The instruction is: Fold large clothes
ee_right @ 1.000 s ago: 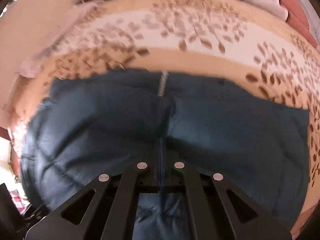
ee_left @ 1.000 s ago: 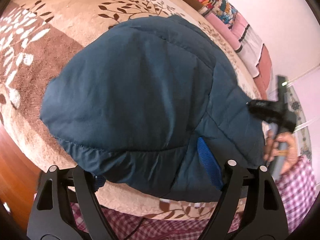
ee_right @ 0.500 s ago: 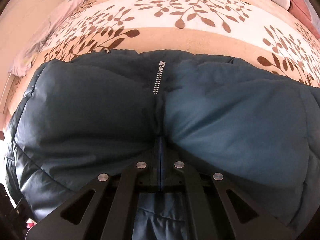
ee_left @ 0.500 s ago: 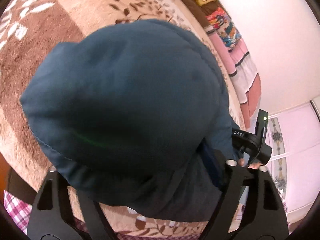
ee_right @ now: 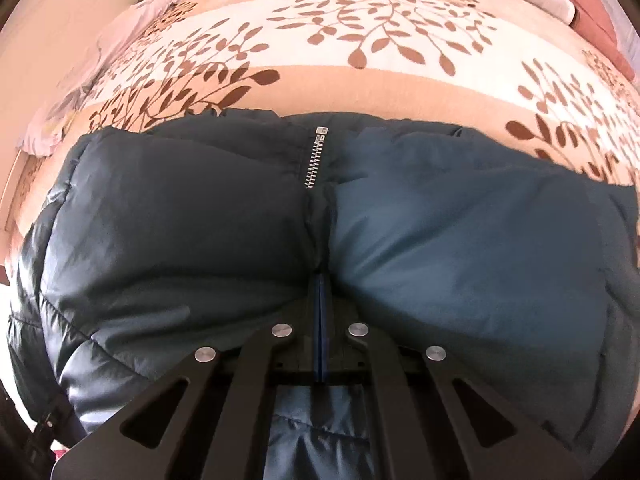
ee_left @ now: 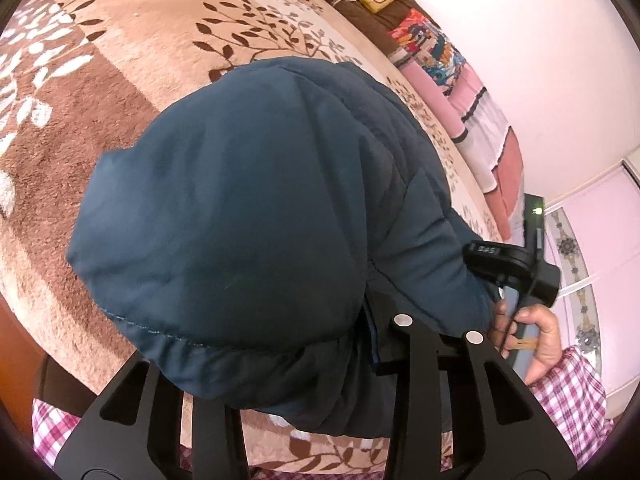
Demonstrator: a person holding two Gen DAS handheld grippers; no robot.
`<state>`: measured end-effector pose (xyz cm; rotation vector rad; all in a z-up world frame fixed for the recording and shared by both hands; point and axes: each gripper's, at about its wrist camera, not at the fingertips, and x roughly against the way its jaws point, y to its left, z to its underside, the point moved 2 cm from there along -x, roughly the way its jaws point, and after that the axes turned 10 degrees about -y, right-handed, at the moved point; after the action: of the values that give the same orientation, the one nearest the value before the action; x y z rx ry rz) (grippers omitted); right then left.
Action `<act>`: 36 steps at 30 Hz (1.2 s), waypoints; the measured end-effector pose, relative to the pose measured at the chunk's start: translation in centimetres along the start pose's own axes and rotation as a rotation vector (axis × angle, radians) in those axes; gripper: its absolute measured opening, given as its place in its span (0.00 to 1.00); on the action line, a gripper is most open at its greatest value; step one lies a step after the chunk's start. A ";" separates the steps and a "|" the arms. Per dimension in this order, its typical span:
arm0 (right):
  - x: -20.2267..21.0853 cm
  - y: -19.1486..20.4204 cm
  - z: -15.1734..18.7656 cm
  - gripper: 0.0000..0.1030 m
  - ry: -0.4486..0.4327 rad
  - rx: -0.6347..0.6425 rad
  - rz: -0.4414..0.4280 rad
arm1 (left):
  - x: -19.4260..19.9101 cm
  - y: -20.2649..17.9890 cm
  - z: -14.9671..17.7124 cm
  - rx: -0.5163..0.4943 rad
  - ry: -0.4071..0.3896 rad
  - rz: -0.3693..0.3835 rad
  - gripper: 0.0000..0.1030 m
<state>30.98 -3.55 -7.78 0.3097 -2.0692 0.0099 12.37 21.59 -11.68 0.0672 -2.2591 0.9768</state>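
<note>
Comparing with the views of a second ago, the dark blue padded jacket (ee_left: 248, 216) is seen to have been lifted and bunched higher over the patterned bed cover (ee_left: 120, 92), its bulk now mounded close before the left gripper (ee_left: 304, 364). The left gripper's jaws stand wide, with jacket fabric draped between them; whether the cloth is actually pinched cannot be told. The right gripper (ee_right: 320, 320) is closed to a narrow slit on a fold of the jacket (ee_right: 440, 240) just below the zipper (ee_right: 316, 156). A fold-over is judged to be in progress, not completed. Small pale characters are noted on the right gripper's housing (ee_left: 508, 256) in the left view, but cannot be read reliably. No garment label is visible.
</note>
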 end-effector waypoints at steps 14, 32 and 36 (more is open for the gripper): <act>8.5 0.7 4.3 0.01 -0.092 0.031 -0.033 | 0.0 -0.1 0.1 -0.002 -0.005 -0.012 0.34; 2.7 0.6 5.9 0.01 0.034 0.092 0.036 | 1.2 -1.4 -0.4 -0.066 -0.020 0.040 0.30; 2.5 0.6 5.8 0.01 0.029 0.100 0.054 | 1.6 -1.6 -0.5 -0.069 -0.023 0.044 0.28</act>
<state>24.73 -4.26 -8.48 0.3131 -2.0511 0.1506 11.94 21.08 -9.45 -0.0016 -2.3219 0.9248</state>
